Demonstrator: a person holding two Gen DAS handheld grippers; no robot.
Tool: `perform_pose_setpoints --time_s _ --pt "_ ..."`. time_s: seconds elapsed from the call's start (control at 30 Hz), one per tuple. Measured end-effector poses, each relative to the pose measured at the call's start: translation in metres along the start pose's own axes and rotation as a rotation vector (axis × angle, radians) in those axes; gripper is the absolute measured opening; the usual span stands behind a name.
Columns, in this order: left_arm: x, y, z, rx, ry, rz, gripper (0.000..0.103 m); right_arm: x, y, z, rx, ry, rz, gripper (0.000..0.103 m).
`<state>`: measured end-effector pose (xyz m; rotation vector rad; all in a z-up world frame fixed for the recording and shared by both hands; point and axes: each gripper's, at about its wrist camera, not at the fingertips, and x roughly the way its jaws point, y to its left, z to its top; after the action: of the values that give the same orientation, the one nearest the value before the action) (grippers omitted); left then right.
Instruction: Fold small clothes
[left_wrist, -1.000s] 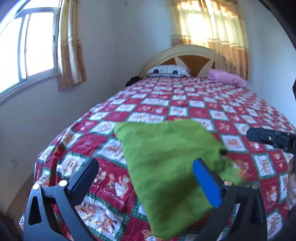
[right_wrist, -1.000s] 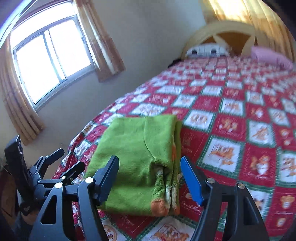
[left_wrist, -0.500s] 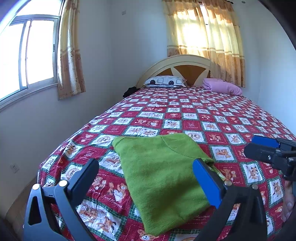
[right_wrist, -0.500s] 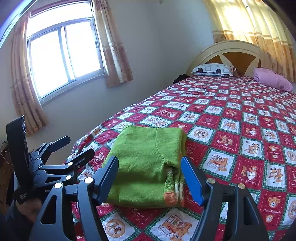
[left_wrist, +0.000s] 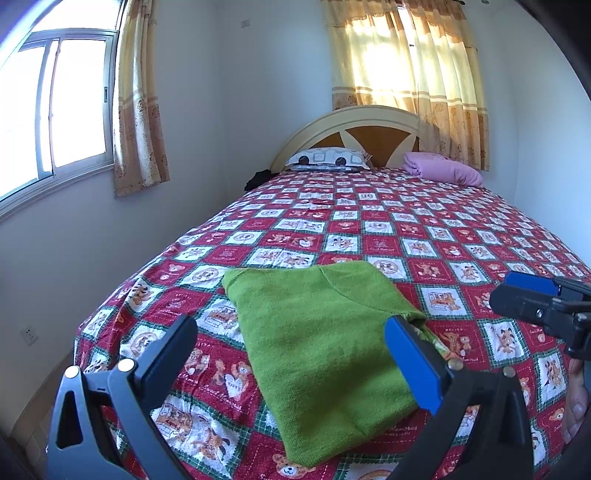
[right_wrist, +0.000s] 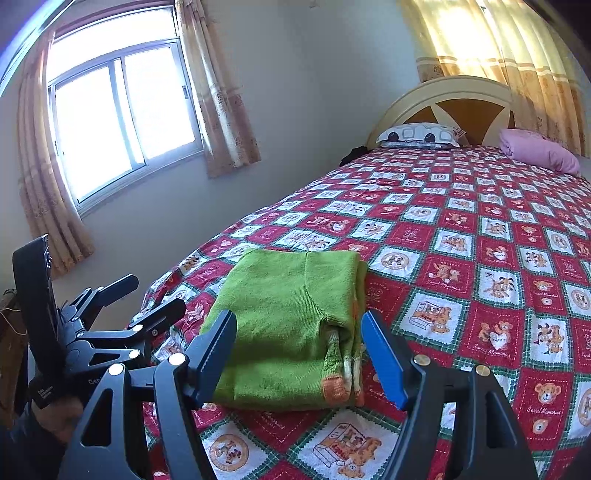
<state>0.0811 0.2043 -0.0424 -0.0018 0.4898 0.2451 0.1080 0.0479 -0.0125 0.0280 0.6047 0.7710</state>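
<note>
I have pulled both the left gripper (left_wrist: 291, 358) and right gripper (right_wrist: 299, 350) back, jaws wide and empty, leaving the folded green sweater (right_wrist: 291, 328) near the bedspread's (right_wrist: 480, 236) foot corner, open quilt beyond.

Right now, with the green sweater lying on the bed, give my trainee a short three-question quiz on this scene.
1. True or false: the left tool is shut on the green sweater.
2. Multiple choice: the sweater lies on A) bare floor, B) the checkered bedspread, C) the pink pillow.
3. Fill in: in the right wrist view, the orange cuffs show at the sweater's ____ right corner.

Key:
1. False; both the left tool and the right tool are open, touching nothing.
2. B, near the bed's foot.
3. Near.
</note>
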Motion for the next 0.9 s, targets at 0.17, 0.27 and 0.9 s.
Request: perform_pose_setpoints --time_s 0.17,0.27,0.9 --pt "0.0005 0.0002 -0.0004 0.001 0.000 0.001 0.103 -0.0005 0.0005 -0.0011 0.001 -0.001 0.002 0.071" --pt "0.0005 -0.0002 -0.0005 0.002 0.000 0.000 0.103 -0.0009 0.0002 -0.0013 0.004 -0.001 0.002 0.071" --pt "-0.0012 -0.0069 -0.0018 0.003 0.005 -0.003 0.103 -0.0038 -0.0043 -0.0024 0.015 -0.009 -0.008 0.071"
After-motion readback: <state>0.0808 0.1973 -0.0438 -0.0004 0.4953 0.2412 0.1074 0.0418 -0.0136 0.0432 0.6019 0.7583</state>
